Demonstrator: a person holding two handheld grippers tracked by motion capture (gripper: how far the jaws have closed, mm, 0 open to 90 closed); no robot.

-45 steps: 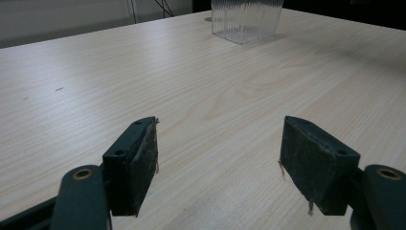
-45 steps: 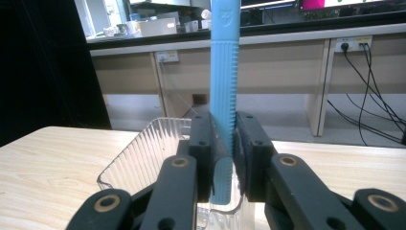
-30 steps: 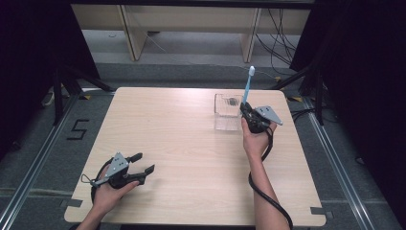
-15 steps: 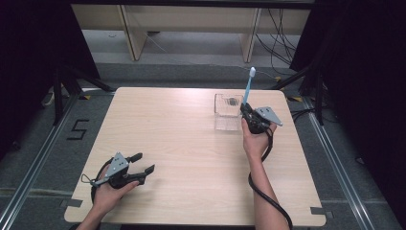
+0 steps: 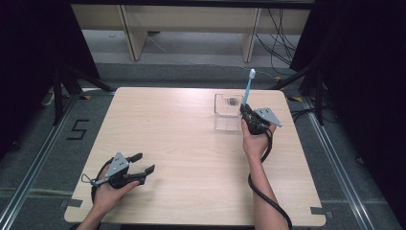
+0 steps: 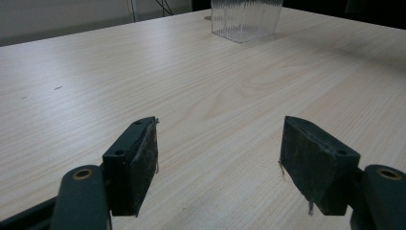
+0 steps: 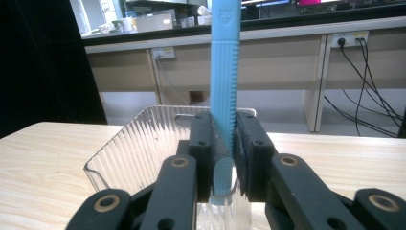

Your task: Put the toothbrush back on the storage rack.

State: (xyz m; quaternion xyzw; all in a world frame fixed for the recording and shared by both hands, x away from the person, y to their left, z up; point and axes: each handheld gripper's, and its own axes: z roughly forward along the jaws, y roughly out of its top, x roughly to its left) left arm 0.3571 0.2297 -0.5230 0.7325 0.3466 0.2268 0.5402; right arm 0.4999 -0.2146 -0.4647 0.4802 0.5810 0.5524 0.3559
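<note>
A light blue toothbrush (image 5: 248, 88) stands upright, clamped by my right gripper (image 5: 247, 111), which is shut on its handle (image 7: 224, 96). Its white head points up. The brush's lower end hangs at the near rim of a clear ribbed plastic container (image 5: 227, 111) at the table's back right; in the right gripper view the container (image 7: 139, 153) sits just behind the jaws. My left gripper (image 5: 142, 163) rests low at the table's front left, open, with bare table between its pads (image 6: 139, 160). The container (image 6: 246, 19) shows far off in the left gripper view.
The light wooden table (image 5: 182, 158) has wide bare space between the two hands. Dark curtains flank both sides. Beyond the far edge lie a grey floor, cables (image 5: 282, 28) and a bench (image 7: 287, 52).
</note>
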